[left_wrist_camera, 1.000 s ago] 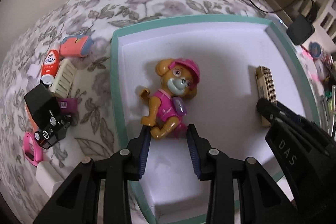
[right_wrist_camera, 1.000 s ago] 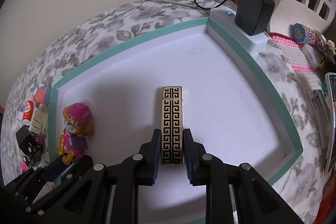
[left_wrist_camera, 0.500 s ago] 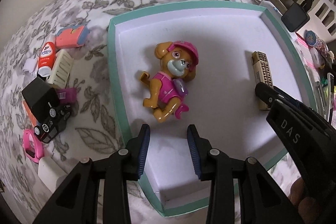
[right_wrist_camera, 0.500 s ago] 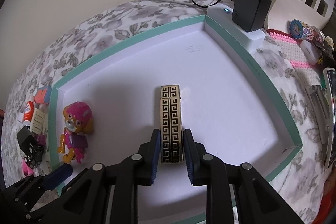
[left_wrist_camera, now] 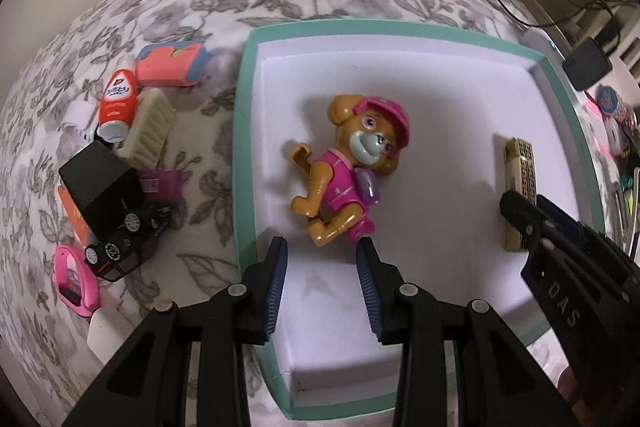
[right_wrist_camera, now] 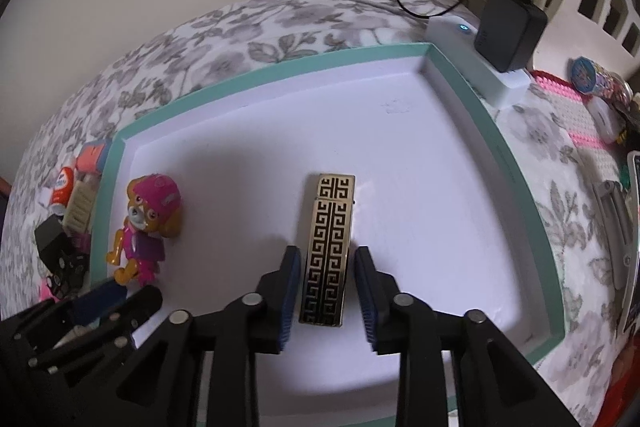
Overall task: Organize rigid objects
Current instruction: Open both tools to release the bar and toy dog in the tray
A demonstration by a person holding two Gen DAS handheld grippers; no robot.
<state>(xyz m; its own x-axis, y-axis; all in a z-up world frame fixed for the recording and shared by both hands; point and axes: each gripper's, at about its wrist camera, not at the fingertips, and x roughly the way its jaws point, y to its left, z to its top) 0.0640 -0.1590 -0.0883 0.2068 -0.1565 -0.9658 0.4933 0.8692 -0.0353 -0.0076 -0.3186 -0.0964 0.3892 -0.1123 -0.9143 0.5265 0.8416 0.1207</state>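
Observation:
A toy dog (left_wrist_camera: 352, 183) in a pink cap and vest lies on its back in the teal-rimmed white tray (left_wrist_camera: 244, 147), near its left wall. My left gripper (left_wrist_camera: 320, 255) hovers just short of the dog's feet, pads apart and empty. A gold lighter (right_wrist_camera: 328, 239) with a black key pattern lies flat in the middle of the tray (right_wrist_camera: 516, 163). My right gripper (right_wrist_camera: 328, 267) straddles its near end; the jaws are opening and a thin gap shows on each side. The dog (right_wrist_camera: 148, 227) and the left gripper (right_wrist_camera: 124, 301) appear at the lower left of the right wrist view.
Left of the tray, on the floral bedspread, lie several items: a red-and-white tube (left_wrist_camera: 116, 99), a cream brush (left_wrist_camera: 146, 129), a black box (left_wrist_camera: 100, 187), a black toy car (left_wrist_camera: 120, 247) and a pink band (left_wrist_camera: 76, 279). A black adapter (right_wrist_camera: 508, 35) sits on a white power strip by the tray's far right corner.
My left gripper has drawn back from the dog's legs, and the dog stays lying in the tray. The right pads, which pressed the lighter's sides, have parted from it.

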